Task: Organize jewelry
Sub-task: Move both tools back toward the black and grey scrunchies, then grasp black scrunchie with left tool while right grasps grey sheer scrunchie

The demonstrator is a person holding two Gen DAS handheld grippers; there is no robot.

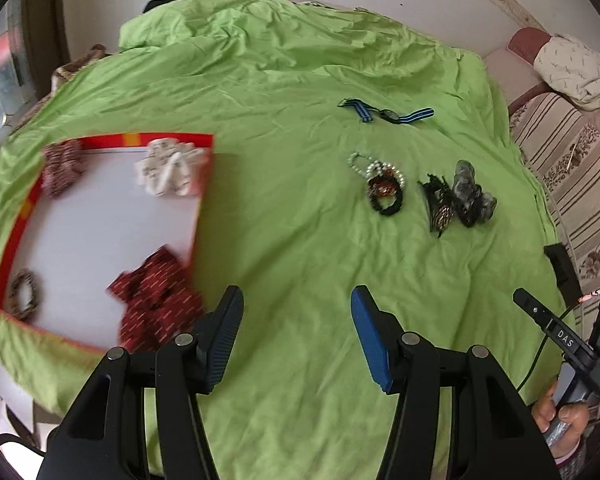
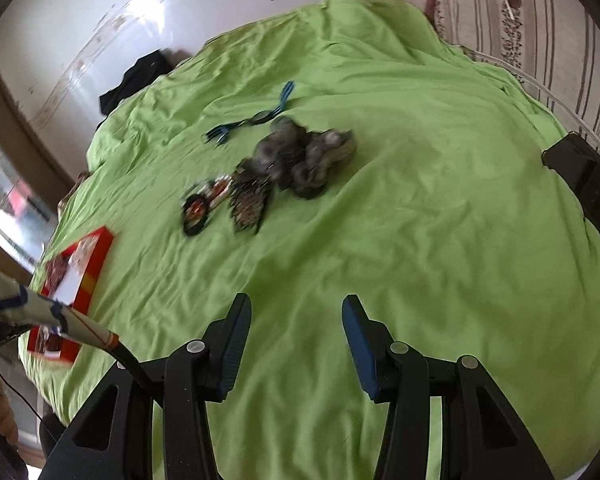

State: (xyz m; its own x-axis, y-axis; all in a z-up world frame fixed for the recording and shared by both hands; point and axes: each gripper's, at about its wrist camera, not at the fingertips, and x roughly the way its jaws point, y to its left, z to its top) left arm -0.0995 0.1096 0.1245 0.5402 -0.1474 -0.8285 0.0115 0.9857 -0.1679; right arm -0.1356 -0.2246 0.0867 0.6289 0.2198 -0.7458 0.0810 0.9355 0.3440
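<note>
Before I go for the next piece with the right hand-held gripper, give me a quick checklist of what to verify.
1. Right hand-held gripper open and empty: ok, jaws apart with nothing between them.
2. Left hand-held gripper open and empty: ok.
3. Pieces left on the green sheet: ok, the striped watch, pearl and black bracelets, and grey scrunchie with dark clips all lie outside the tray.
4. Target separable: not ok, the scrunchie and clips lie bunched together and touching.
5. Room in the red-rimmed tray: ok, its white middle is bare.
6. Right view sharp enough for a fine grasp: not ok, the pieces are blurred.
</note>
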